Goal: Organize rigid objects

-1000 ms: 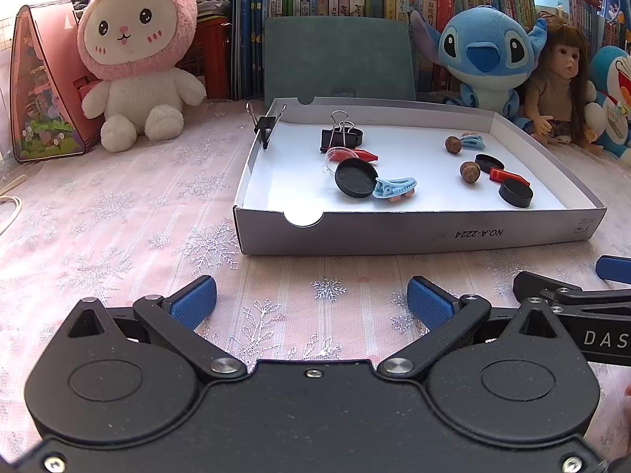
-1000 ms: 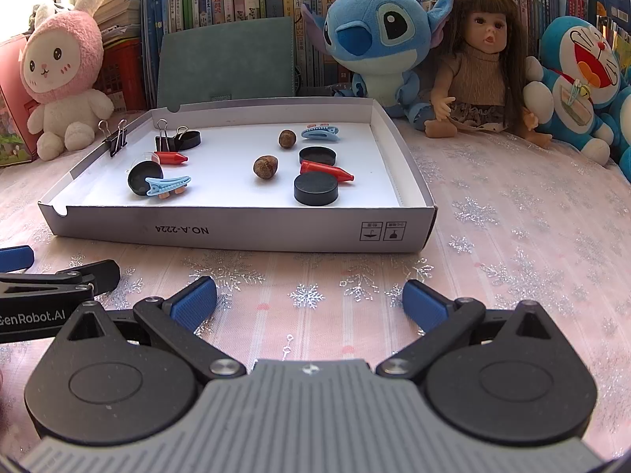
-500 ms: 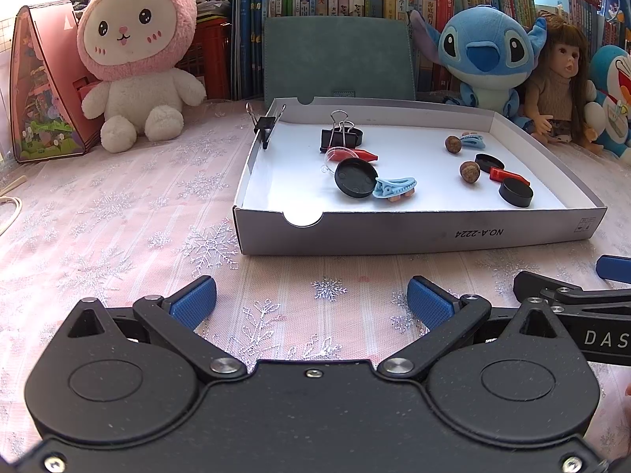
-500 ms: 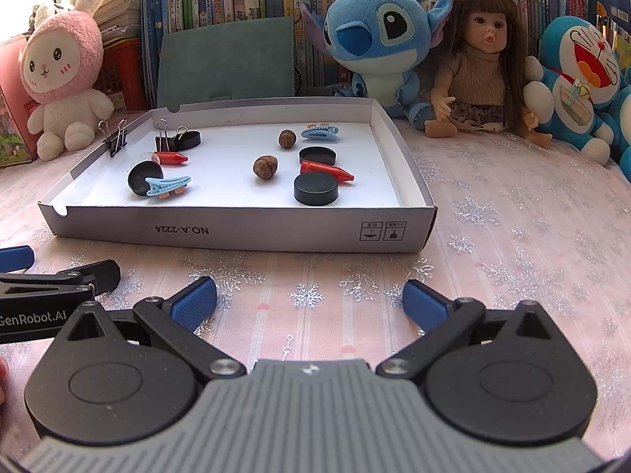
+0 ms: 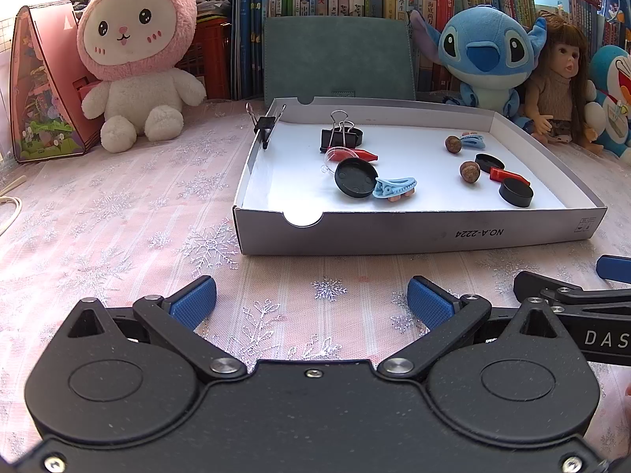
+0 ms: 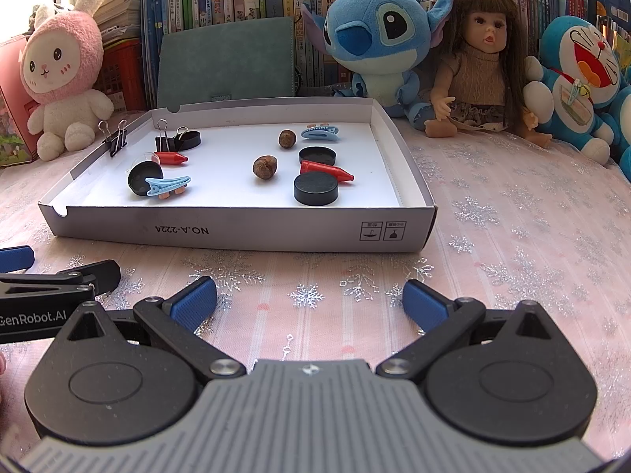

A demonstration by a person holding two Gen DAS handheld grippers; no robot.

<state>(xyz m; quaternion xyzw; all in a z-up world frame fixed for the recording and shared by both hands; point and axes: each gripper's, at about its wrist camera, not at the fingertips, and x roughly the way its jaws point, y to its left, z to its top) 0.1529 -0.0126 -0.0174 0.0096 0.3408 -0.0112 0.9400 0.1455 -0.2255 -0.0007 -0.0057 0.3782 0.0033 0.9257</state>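
Pink-clothed desk [image 5: 118,236] carries the white tray [image 6: 244,232]; only the right view shows the Doraemon plush [image 6: 579,79] whole. Nothing has moved since earlier. Both the left gripper [image 5: 311,301] and right gripper [image 6: 309,299] hover before the tray, jaws released, empty. Inside: two nuts, two red crayons, two blue clips.

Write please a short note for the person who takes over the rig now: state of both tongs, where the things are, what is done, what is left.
Left tongs: open, empty, low over the pink snowflake tablecloth, in front of the tray.
Right tongs: open, empty, beside the left.
All small items lie mixed in the shallow white cardboard tray: black round caps, red crayon-shaped pieces, brown nuts, light blue hair clips, black binder clips; one clip grips the tray's left wall.
Done: no sorting visible.
Left: group the items by kind.
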